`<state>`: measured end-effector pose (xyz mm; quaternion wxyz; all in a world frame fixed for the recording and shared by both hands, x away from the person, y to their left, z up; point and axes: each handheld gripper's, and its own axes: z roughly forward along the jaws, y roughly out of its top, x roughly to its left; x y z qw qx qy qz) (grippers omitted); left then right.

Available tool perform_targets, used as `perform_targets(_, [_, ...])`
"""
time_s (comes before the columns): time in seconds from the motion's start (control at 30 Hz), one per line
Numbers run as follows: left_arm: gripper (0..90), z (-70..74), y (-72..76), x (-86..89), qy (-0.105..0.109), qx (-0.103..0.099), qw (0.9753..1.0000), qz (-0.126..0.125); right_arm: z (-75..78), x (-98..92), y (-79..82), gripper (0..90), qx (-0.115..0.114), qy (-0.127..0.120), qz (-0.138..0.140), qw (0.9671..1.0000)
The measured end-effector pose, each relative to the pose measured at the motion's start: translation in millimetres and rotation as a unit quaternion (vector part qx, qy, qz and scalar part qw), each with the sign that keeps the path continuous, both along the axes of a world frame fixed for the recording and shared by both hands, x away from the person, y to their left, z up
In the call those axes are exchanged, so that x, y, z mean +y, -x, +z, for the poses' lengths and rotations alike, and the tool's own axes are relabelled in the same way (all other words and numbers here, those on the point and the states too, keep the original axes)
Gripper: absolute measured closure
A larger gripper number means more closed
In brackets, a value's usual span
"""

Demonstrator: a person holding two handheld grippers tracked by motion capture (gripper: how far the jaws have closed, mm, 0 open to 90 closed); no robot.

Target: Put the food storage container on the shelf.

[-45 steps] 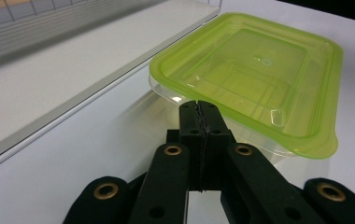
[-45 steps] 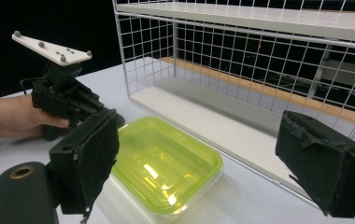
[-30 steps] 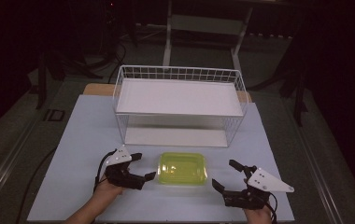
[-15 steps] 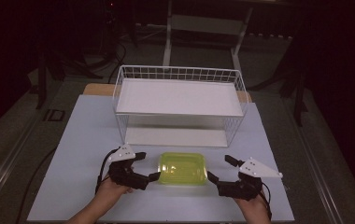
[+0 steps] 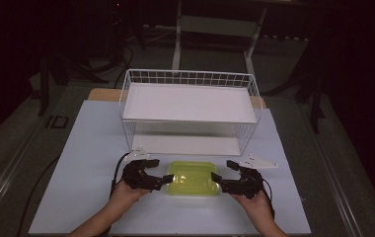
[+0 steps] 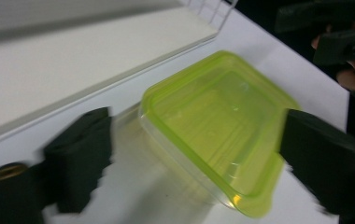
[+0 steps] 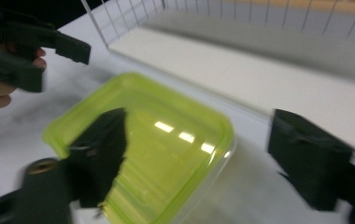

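Observation:
A clear plastic container with a yellow-green lid (image 5: 193,178) lies flat on the white table, just in front of the wire rack. My left gripper (image 5: 161,172) is at its left end, open, with one jaw on either side of that end. At the right end my right gripper (image 5: 223,171) is open in the same way. In the left gripper view the container (image 6: 217,121) lies between the spread jaws of the left gripper (image 6: 196,130). In the right gripper view the container (image 7: 166,154) sits between the jaws of the right gripper (image 7: 199,126). Neither gripper visibly clamps it.
A white wire rack (image 5: 190,106) with a flat white shelf stands behind the container, its lower board (image 6: 73,60) close to the jaws. The table's front edge is near the person's wrists. Dark floor surrounds the table.
Both grippers have moved inward and slightly forward, from either side of the container to its two ends. The container has not moved.

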<state>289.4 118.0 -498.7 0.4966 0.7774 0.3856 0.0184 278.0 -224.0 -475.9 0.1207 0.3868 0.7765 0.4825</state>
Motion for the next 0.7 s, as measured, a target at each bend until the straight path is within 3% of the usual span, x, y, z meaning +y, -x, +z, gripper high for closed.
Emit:
perform_targets(0.1, [17.4,-4.6,-3.1,-4.9,-0.014,0.022,0.9996,0.003,-9.1,0.3,-4.0,27.4,0.028,0.001,0.0,0.9996])
perform_targets(0.2, [23.9,-9.6,-3.3,-7.7,-0.014,0.043,0.9989,0.011,-15.8,0.1,-5.1,31.9,0.047,0.0,-0.004,0.9989])
perform_targets(0.33, [38.3,-17.2,-3.6,-8.6,-0.01,0.066,0.9975,0.021,-24.0,0.2,-6.0,35.4,0.076,0.002,-0.009,0.9971])
perform_targets(0.43, [46.9,-21.2,-3.6,-9.1,-0.003,0.069,0.9975,0.015,-27.3,0.6,-6.6,38.1,0.091,0.012,-0.014,0.9957])
perform_targets(0.53, [56.7,-26.1,-2.7,-11.2,0.006,0.075,0.9972,0.004,-31.4,3.0,-7.3,46.3,0.116,0.026,-0.012,0.9928])
perform_targets(0.7, [62.8,-25.8,0.0,-11.4,0.016,0.076,0.9969,0.01,-29.4,3.7,-5.9,57.9,0.121,0.022,-0.003,0.9925])
